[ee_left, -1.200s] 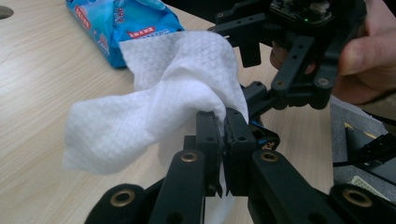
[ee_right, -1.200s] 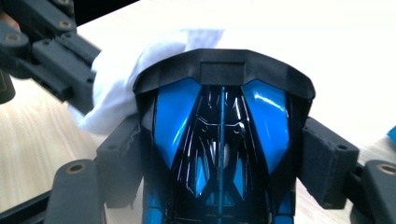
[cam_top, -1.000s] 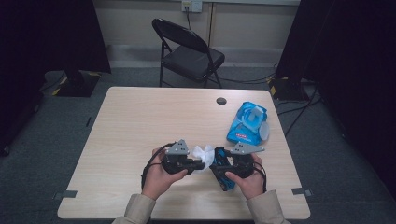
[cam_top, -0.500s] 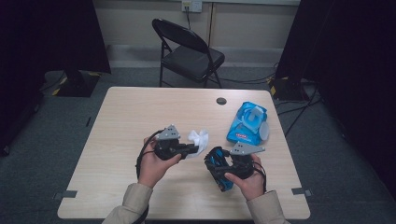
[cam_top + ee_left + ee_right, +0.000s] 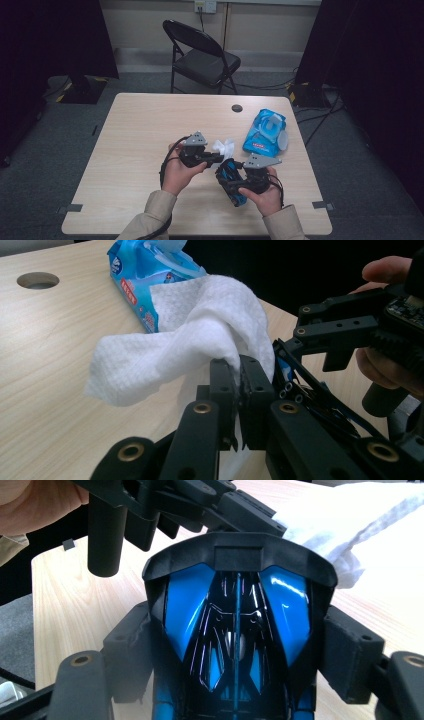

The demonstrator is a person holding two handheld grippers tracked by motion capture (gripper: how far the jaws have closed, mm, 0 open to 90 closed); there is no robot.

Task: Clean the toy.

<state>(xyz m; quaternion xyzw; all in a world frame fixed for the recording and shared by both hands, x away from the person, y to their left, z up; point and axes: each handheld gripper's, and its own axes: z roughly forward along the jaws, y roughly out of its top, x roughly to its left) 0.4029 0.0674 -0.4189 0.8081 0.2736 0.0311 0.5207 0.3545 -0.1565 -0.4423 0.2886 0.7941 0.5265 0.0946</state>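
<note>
My left gripper (image 5: 214, 159) is shut on a white wet wipe (image 5: 223, 148), which bunches out past its jaws (image 5: 190, 345). My right gripper (image 5: 231, 186) is shut on a blue and black toy car (image 5: 233, 181); its jaws press the car's two sides (image 5: 237, 630). The two grippers sit close together above the table's front middle, the wipe just beyond the car's far end. A blue wipes packet (image 5: 265, 131) lies flat at the right with its lid open (image 5: 150, 270).
The wooden table (image 5: 135, 145) has a round cable hole (image 5: 237, 108) near its far edge. A black folding chair (image 5: 200, 55) stands behind the table. Cables and stand bases lie on the grey floor around it.
My left gripper has lifted the wipe away from the car and to the left, then come back toward it. My right gripper has tilted the car and drawn it slightly nearer.
</note>
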